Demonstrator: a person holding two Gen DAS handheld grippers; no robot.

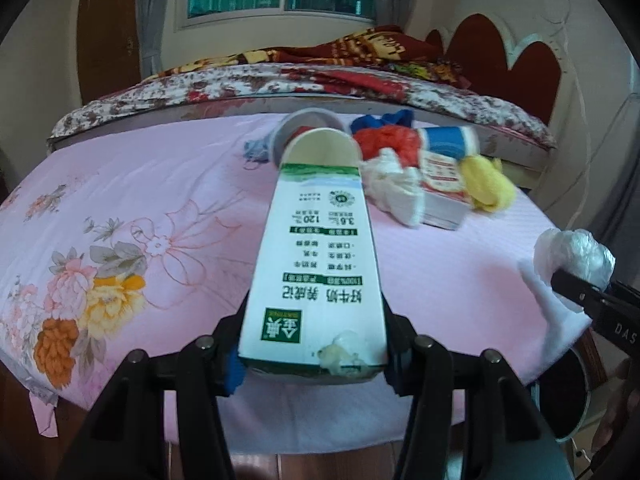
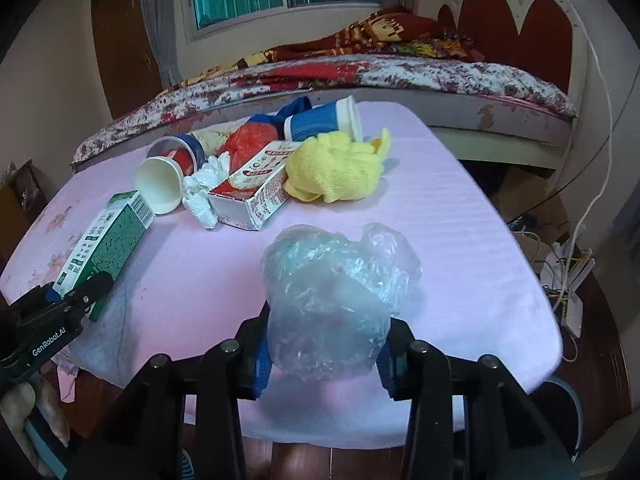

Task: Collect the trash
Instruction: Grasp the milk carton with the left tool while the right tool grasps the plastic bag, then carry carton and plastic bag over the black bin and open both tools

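My left gripper (image 1: 314,336) is shut on a green and white milk carton (image 1: 316,264), held lengthwise over the pink table; the carton also shows in the right wrist view (image 2: 106,240). My right gripper (image 2: 324,344) is shut on a crumpled clear plastic bag (image 2: 336,296), which shows at the right edge of the left wrist view (image 1: 576,264). More trash lies at the table's far side: a white paper cup (image 2: 160,184), a red and white carton (image 2: 256,196), a white tissue wad (image 2: 202,196), a yellow cloth (image 2: 336,172), a red bag (image 2: 250,140) and a blue cup (image 2: 320,120).
The table wears a pink floral cloth (image 1: 120,220). A bed (image 2: 400,76) with patterned blankets stands behind it. A round dark bin (image 1: 568,396) sits on the floor by the table's near right corner. Cables and boxes (image 2: 560,264) lie on the floor at right.
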